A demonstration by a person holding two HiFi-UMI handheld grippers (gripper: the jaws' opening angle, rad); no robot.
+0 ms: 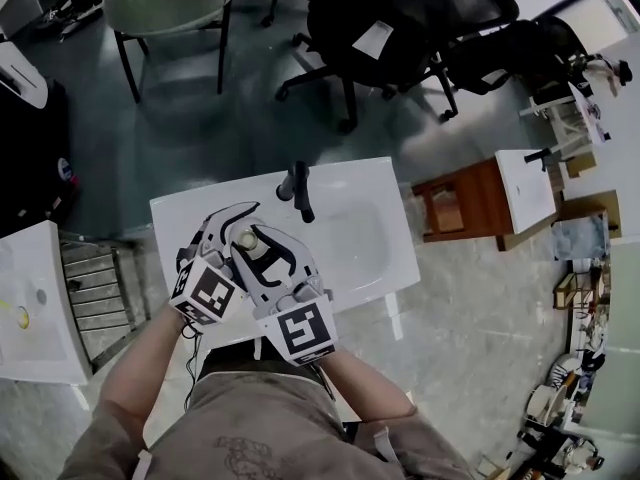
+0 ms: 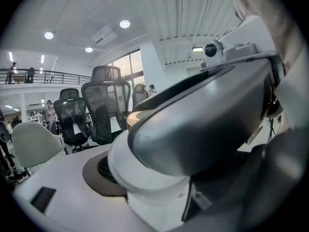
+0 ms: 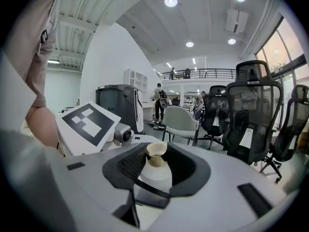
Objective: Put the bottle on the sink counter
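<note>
Here, bottle point(image 1: 246, 237): white body, tan cap, upright between both grippers, over the white sink counter point(image 1: 180, 218) left of the basin; whether it touches the counter cannot be told.
Right gripper point(image 1: 272, 253): jaws closed around the bottle's point(image 3: 155, 170) shoulder, cap standing above the dark pads.
Left gripper point(image 1: 232, 230): jaws on either side of the bottle's point(image 2: 149, 178) body, the ribbed pad against it.
Faucet point(image 1: 298, 190): black, at the basin's back edge, just beyond the grippers.
Office chairs point(image 1: 400, 28): black, on the floor well behind the sink.
</note>
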